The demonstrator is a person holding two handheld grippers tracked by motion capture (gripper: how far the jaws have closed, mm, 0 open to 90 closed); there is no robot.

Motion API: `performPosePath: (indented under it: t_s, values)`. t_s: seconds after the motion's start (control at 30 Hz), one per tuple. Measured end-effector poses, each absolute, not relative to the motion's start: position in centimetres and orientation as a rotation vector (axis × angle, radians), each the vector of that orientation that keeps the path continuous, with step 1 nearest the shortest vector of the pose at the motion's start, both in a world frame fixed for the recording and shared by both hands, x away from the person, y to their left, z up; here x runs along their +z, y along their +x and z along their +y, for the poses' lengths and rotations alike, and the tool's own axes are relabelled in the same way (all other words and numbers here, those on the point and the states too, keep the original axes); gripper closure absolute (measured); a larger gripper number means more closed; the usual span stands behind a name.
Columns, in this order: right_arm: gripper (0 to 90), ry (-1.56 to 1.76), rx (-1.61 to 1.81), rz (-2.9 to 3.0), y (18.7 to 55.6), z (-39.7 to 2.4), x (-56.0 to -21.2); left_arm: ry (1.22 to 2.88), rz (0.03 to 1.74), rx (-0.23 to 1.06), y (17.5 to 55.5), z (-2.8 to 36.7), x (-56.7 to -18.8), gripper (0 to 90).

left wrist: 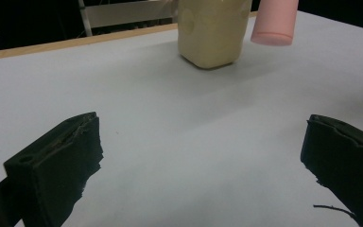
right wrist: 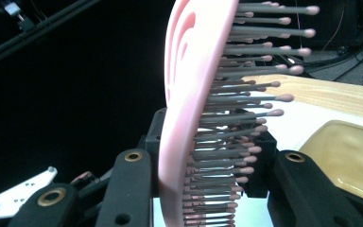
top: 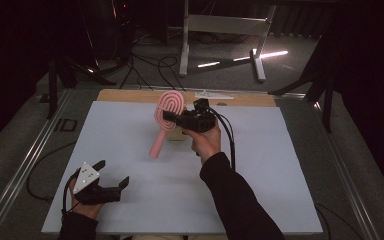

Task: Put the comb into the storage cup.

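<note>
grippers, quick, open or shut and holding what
left gripper: open, holding nothing, low over the table.
right gripper: shut on the pink hairbrush, held up off the table.

The hairbrush (right wrist: 182, 118) looks like smooth, matt pink plastic, its grey bristles tipped with small pink beads. The container (left wrist: 211, 30) beside it is pale yellow, slightly translucent plastic. The surface (top: 130, 150) is matt white, edged with bare, grainy wood. Each hand-held gripper (top: 172, 117) is matt black plastic.
</note>
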State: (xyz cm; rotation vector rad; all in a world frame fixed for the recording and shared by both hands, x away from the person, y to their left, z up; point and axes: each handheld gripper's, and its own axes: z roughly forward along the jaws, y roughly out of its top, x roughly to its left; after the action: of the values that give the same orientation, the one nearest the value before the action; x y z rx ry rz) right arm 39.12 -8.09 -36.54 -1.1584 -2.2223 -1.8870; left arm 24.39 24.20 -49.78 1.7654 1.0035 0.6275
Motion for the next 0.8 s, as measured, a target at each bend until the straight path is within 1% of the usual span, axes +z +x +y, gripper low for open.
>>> performPosePath:
  t_s: [0.8]
  values:
    - [63.4,-1.194,-1.916,-2.267,40.8,-8.7,-34.3,1.757,1.023,0.612,24.5,24.4,-49.8,0.2]
